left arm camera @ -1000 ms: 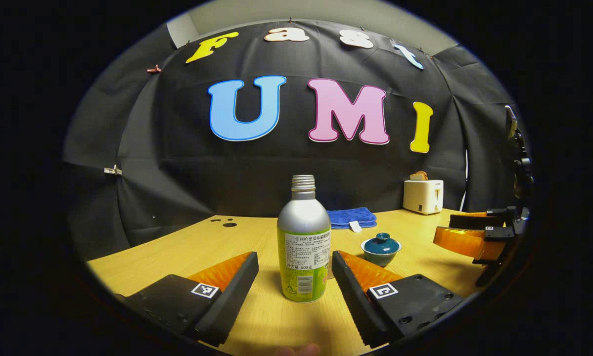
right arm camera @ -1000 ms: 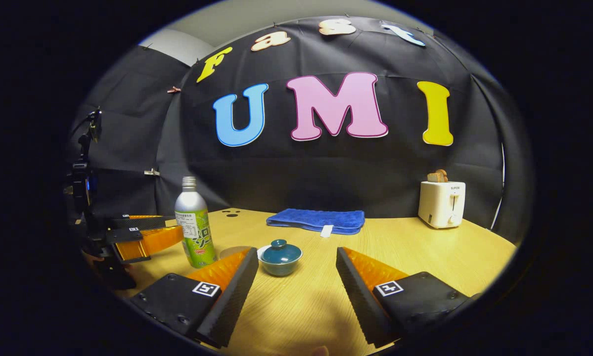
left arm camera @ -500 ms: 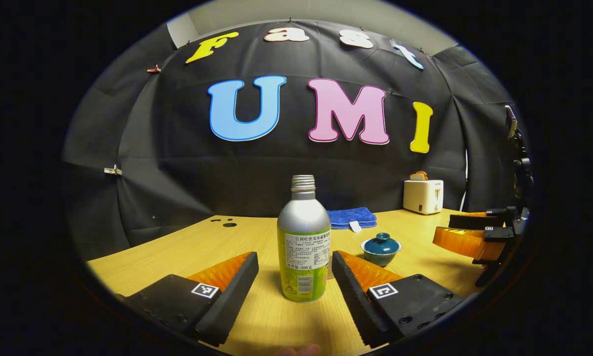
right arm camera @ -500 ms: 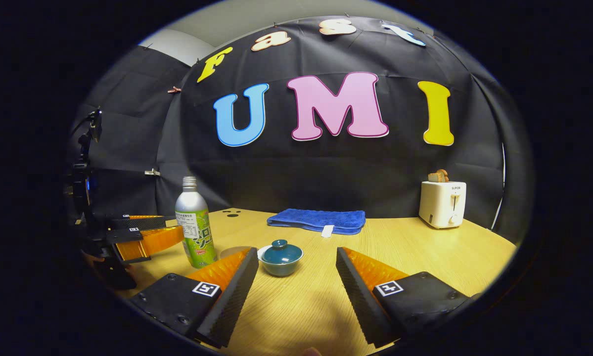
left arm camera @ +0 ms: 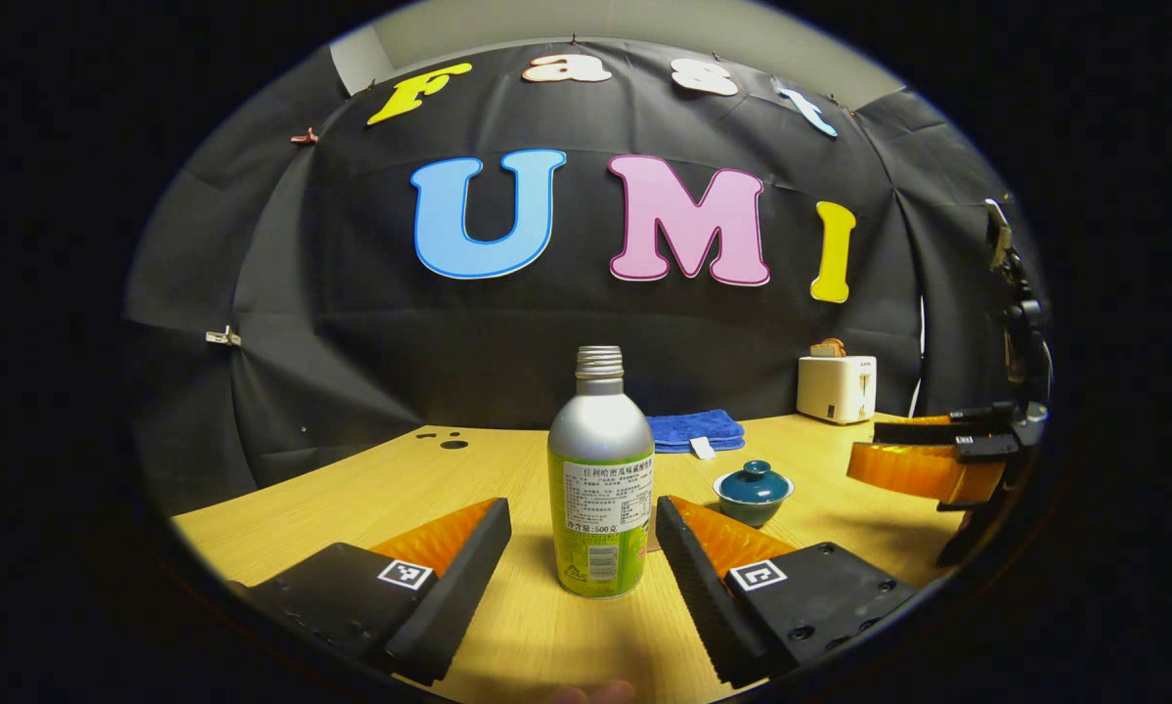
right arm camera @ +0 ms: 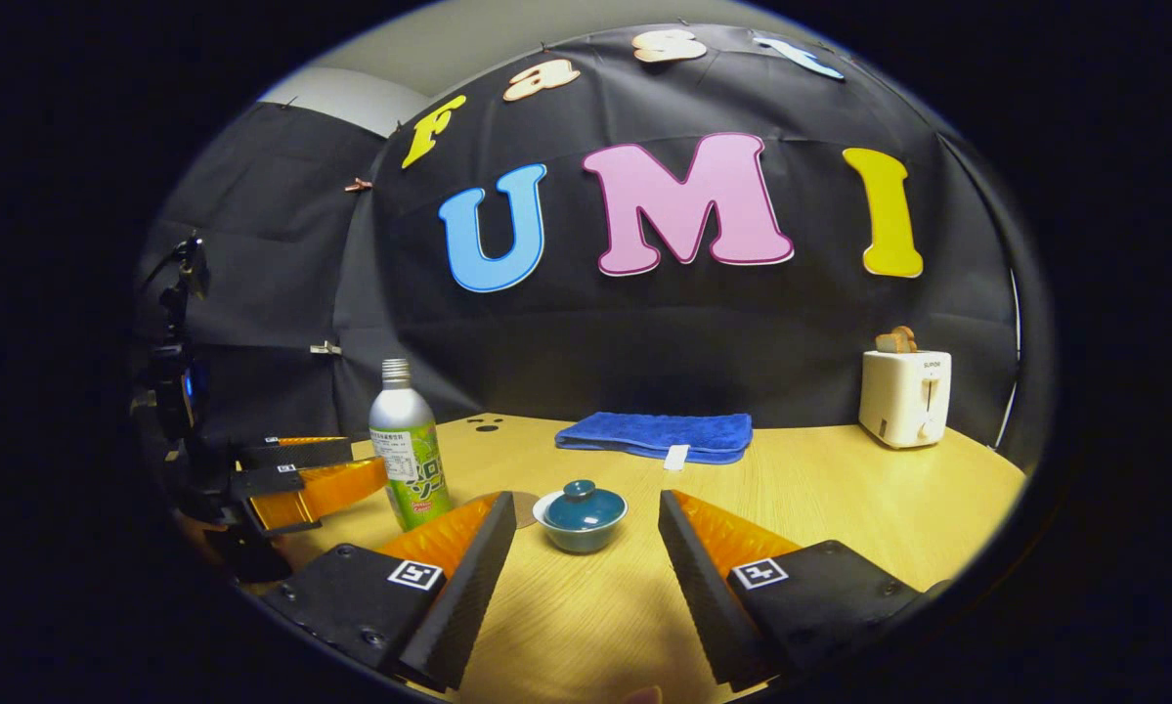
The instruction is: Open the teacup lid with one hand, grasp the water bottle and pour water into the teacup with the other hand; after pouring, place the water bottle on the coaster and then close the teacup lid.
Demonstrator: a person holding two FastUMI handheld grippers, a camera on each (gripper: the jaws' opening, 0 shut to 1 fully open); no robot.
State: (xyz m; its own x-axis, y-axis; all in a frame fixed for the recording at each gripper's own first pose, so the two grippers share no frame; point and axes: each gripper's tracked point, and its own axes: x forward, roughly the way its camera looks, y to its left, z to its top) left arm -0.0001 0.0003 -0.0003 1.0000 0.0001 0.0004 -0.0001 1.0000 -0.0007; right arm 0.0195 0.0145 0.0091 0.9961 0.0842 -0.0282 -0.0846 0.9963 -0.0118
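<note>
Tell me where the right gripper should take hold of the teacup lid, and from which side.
Grip the small round knob on top of the teacup lid, coming down from above with the right gripper open around it. The lid is a low dome seated in the teacup, so its sloping sides offer little purchase; the knob stands proud. The water bottle stands well left, clear of that approach.

Bottle left of teacup (towel behind)

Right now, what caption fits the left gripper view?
Open left hand-held gripper lined up on the upright, uncapped water bottle; lidded teacup waits nearby.
</note>
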